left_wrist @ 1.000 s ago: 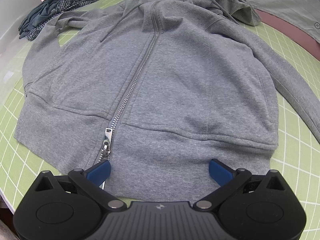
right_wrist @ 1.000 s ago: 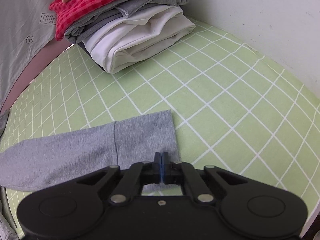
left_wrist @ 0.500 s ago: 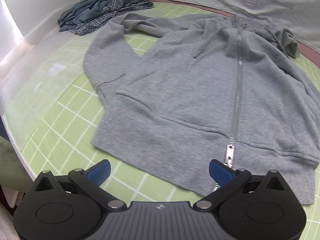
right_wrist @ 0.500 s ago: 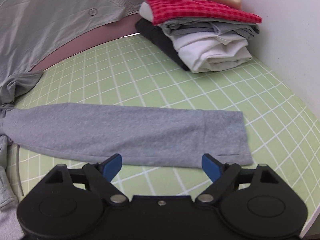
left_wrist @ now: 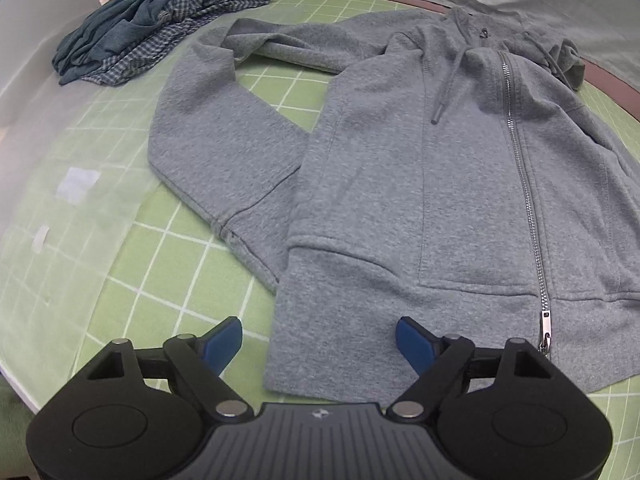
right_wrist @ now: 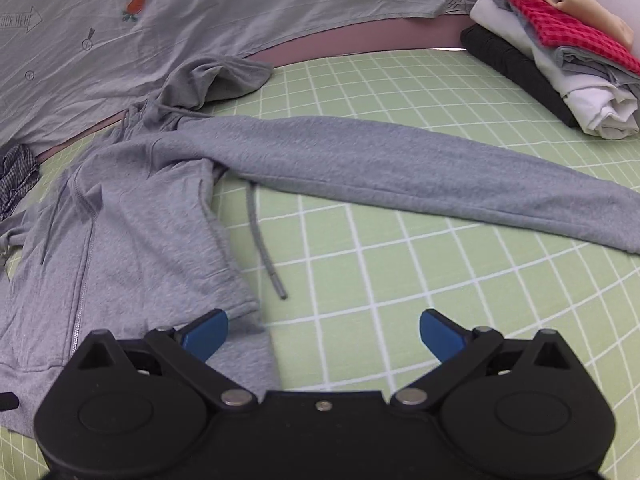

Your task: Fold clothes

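A grey zip hoodie (left_wrist: 400, 184) lies face up on the green grid mat (left_wrist: 168, 264). Its left sleeve (left_wrist: 216, 132) is bent back beside the body. My left gripper (left_wrist: 319, 344) hovers over the hem's left corner; its jaws are closing, the corner lies between the pads, and they do not press it. In the right wrist view the hoodie (right_wrist: 132, 216) lies at the left and its right sleeve (right_wrist: 400, 164) stretches out flat to the right. My right gripper (right_wrist: 324, 332) is still opening above the hem's right corner, holding nothing.
A crumpled teal and checked pile (left_wrist: 148, 20) lies at the far left. A stack of folded clothes (right_wrist: 560, 72) stands at the far right against a white wall. A grey printed sheet (right_wrist: 200, 20) covers the back. A drawstring (right_wrist: 264, 248) trails over the mat.
My right gripper let go of the sleeve cuff, opened wide and swung left to the hoodie's body. My left gripper slid left along the hem from the zip to the corner, jaws narrowing.
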The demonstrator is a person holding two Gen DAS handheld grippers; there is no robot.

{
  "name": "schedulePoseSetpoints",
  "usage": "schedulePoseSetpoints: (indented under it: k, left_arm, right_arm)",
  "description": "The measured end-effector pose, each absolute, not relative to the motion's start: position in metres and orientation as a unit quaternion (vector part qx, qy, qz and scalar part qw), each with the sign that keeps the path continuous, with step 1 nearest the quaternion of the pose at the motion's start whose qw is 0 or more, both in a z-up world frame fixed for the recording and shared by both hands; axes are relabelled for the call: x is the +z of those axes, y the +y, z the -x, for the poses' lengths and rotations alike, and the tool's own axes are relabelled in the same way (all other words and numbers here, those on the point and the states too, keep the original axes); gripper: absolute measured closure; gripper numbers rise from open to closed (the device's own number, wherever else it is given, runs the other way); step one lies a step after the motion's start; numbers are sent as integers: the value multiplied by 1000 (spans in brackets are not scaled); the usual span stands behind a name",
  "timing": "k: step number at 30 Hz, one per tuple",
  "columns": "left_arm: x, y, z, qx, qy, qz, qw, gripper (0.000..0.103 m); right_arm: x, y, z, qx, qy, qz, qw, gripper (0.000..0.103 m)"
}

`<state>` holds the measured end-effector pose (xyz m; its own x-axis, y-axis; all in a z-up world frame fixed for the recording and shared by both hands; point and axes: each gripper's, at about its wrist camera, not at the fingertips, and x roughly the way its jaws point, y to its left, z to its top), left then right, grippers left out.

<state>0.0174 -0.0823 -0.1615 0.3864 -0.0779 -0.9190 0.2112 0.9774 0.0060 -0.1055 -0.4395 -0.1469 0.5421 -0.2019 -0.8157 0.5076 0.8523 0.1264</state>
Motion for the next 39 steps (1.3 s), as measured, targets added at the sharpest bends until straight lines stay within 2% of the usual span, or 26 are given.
schedulePoseSetpoints:
  k: [3, 9, 12, 13, 14, 15, 17, 18, 29, 39]
  left_arm:
    - [-165, -85, -25, -127, 550, -75, 822, 33]
    - [-165, -83, -28, -159, 540, -86, 822, 46]
    - [-162, -79, -30, -159, 537, -78, 825, 65]
    - [-161, -77, -30, -158, 537, -72, 826, 75]
    - [-160, -75, -30, -156, 536, -66, 827, 82]
    - [-159, -72, -29, -154, 536, -61, 828, 85]
    - [-157, -68, -27, -150, 534, -50, 830, 89]
    - [-155, -66, -25, -147, 533, -44, 832, 90]
    - [-125, -46, 22, -127, 524, -31, 842, 94]
    - [-149, -41, 45, -72, 559, -36, 825, 93]
  right_arm:
    - [-157, -420, 98, -206, 441, -179, 855, 0]
    - [-171, -401, 87, -235, 465, -170, 836, 1]
    - [-171, -395, 86, -235, 462, -159, 841, 17]
    - [-170, -394, 86, -231, 459, -157, 843, 26]
    - [-168, -393, 86, -224, 457, -157, 847, 39]
    - [-166, -392, 86, -217, 456, -155, 849, 48]
    - [-162, -391, 87, -198, 457, -150, 854, 90]
    - [-161, -390, 88, -183, 460, -147, 857, 95]
    - [-130, -379, 151, -88, 469, -85, 874, 98]
    - [-149, -376, 184, -60, 508, -110, 852, 98]
